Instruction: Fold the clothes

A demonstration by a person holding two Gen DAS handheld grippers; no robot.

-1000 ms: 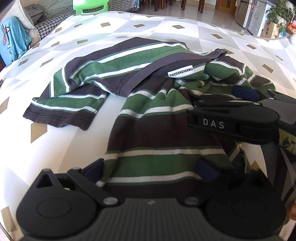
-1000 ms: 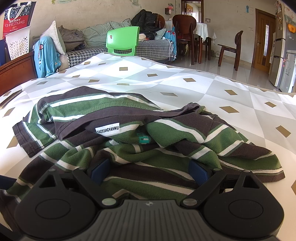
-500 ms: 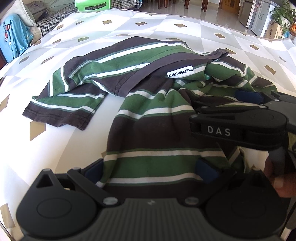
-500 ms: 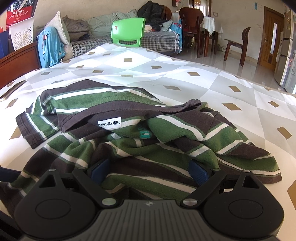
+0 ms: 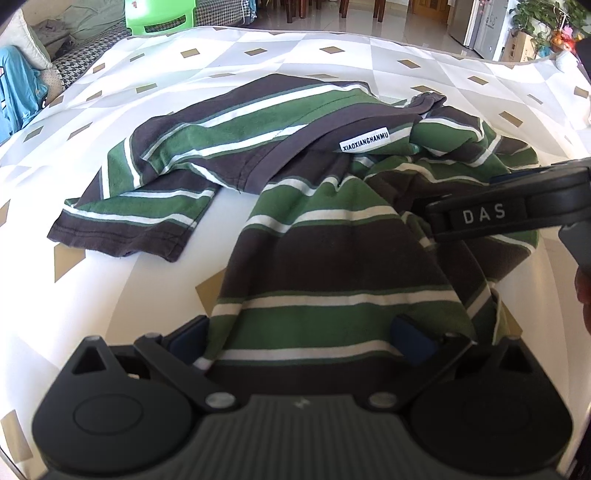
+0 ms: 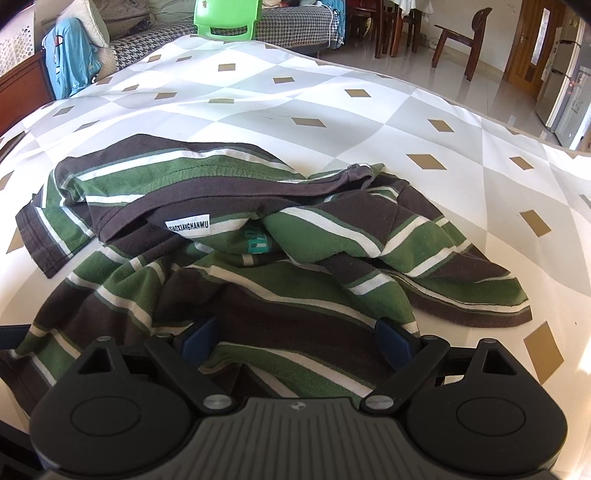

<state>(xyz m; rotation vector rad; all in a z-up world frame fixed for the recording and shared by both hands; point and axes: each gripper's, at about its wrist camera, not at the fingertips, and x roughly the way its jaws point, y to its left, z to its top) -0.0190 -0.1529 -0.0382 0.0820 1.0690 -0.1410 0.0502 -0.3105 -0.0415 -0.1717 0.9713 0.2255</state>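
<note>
A crumpled green, brown and white striped T-shirt [image 5: 303,206] lies on the patterned table, its white neck label facing up; it also fills the right wrist view [image 6: 258,236]. My left gripper [image 5: 301,338] is open, its blue pads [image 5: 410,334] set wide on either side of the shirt's near hem. My right gripper [image 6: 293,339] is open too, its pads straddling a bunched part of the shirt. The right gripper's black body [image 5: 506,210] marked DAS reaches over the shirt's right side in the left wrist view.
The table wears a white and grey cloth with tan diamonds [image 6: 332,107]. Beyond its far edge stand a green plastic chair [image 6: 227,18], a houndstooth sofa with clothes [image 6: 147,37], wooden chairs [image 6: 461,40] and a fridge [image 5: 476,26].
Both grippers have risen and tilted down, so I see the shirt from higher up. The right gripper's body has shifted right and up in the left wrist view. Both stay open.
</note>
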